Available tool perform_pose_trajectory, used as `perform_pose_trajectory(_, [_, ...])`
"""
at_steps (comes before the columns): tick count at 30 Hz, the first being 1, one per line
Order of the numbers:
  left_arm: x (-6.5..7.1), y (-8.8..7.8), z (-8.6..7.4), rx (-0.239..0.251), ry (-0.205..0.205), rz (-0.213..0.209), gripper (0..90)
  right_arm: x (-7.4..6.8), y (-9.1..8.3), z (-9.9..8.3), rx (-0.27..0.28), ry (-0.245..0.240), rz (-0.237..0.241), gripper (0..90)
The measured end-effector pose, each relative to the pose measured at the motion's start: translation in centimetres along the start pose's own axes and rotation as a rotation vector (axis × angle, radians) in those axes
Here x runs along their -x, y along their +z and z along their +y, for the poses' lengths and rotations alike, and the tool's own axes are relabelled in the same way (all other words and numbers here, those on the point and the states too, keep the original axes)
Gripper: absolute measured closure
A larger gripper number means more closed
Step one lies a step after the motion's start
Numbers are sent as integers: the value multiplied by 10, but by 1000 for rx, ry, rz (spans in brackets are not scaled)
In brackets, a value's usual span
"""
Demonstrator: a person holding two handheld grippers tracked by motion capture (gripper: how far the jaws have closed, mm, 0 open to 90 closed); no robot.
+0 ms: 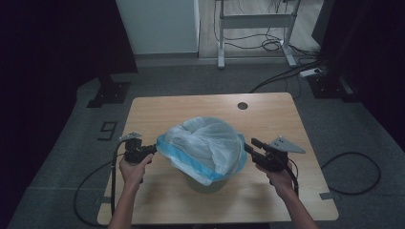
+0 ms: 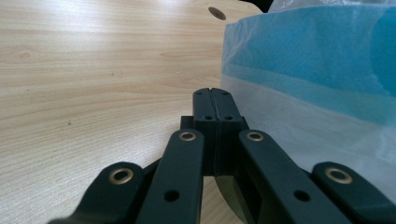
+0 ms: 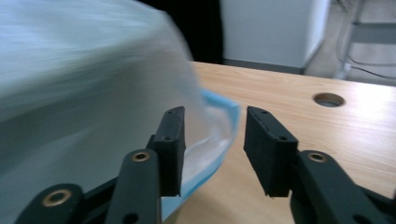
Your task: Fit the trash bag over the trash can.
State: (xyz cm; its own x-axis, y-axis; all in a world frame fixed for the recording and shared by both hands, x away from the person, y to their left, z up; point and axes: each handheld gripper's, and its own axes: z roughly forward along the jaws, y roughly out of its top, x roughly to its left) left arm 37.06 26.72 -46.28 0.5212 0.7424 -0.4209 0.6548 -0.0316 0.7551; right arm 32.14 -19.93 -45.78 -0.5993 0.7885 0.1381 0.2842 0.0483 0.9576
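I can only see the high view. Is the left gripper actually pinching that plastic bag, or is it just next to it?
Observer: In the left gripper view, the left gripper has its jaws shut tight, with the tips right at the edge of the bag. I can't tell if any film is caught.
Operator: And the other one?
Observer: In the right gripper view, the right gripper is open. The bag's blue hem lies between its jaws, not pinched.
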Motion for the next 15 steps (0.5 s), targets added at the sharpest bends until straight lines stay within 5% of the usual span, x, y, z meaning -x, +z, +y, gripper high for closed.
perform_pose_trajectory(8, [2, -4, -1, 9, -4, -1, 896, -49, -50, 10, 85, -87, 171, 487])
perform_pose_trajectory(15, [3, -6, -2, 12, -5, -2, 896, -90, -49, 27, 75, -171, 324, 477])
